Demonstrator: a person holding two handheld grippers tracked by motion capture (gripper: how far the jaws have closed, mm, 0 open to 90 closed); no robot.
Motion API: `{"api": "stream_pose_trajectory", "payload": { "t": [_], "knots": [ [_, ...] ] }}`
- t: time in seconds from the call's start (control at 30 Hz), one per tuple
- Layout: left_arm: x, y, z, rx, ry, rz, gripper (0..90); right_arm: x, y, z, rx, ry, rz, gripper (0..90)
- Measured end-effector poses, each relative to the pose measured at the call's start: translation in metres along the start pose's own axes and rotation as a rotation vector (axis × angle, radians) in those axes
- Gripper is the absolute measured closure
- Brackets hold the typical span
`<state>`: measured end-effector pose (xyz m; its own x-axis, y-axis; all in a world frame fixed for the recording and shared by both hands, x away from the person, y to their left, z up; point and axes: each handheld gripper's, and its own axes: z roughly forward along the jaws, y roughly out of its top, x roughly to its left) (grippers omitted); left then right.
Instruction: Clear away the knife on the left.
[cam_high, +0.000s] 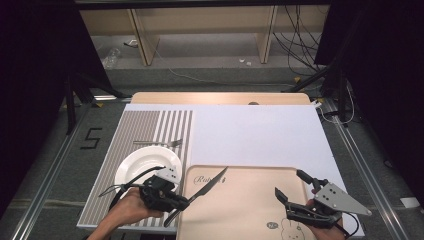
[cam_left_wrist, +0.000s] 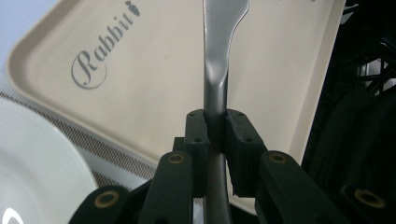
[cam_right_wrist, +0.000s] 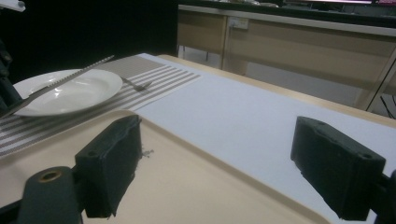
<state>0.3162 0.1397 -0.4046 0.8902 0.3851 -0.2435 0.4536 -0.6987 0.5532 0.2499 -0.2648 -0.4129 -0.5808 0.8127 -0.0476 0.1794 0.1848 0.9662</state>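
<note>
My left gripper (cam_high: 186, 201) is shut on the handle of a steel table knife (cam_high: 207, 186), near the front left corner of the beige tray (cam_high: 250, 220). The knife's serrated blade points away and right, above the tray's "Rabbit" lettering. In the left gripper view, the pads (cam_left_wrist: 197, 135) clamp the knife (cam_left_wrist: 217, 70) over the tray (cam_left_wrist: 154, 84). A white plate (cam_high: 145, 165) lies just left of the tray on a striped placemat (cam_high: 135, 130). Beyond the plate rests a fork (cam_high: 160, 143). My right gripper (cam_high: 289, 183) stands open over the tray's right side with nothing between its jaws (cam_right_wrist: 217, 158).
A white sheet (cam_high: 250, 135) covers the table behind the tray. In the right gripper view, the plate (cam_right_wrist: 70, 91), the knife blade (cam_right_wrist: 70, 74) and the fork (cam_right_wrist: 137, 85) show at the far left. Cables and wooden furniture legs lie on the floor beyond the table.
</note>
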Motion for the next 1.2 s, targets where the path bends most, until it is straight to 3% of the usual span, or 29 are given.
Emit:
{"api": "stream_pose_trajectory", "payload": {
  "t": [0.4, 0.97, 1.13, 1.2],
  "knots": [
    [-0.004, 0.013, 0.024, 0.022, -0.037, -0.017, 79.6, 0.0, 0.0, 0.0, -0.004, -0.002, 0.002, 17.1],
    [-0.018, 0.019, 0.061, 0.134, -0.071, -0.014, 79.6, 0.0, 0.0, -0.001, -0.007, 0.001, -0.009, 17.2],
    [-0.017, 0.02, 0.066, 0.152, -0.065, -0.01, 79.5, 0.001, 0.001, -0.001, -0.002, 0.001, -0.009, 17.3],
    [-0.016, 0.019, 0.068, 0.162, -0.071, -0.026, 79.6, 0.001, 0.001, -0.001, -0.003, 0.003, -0.009, 17.3]
  ]
}}
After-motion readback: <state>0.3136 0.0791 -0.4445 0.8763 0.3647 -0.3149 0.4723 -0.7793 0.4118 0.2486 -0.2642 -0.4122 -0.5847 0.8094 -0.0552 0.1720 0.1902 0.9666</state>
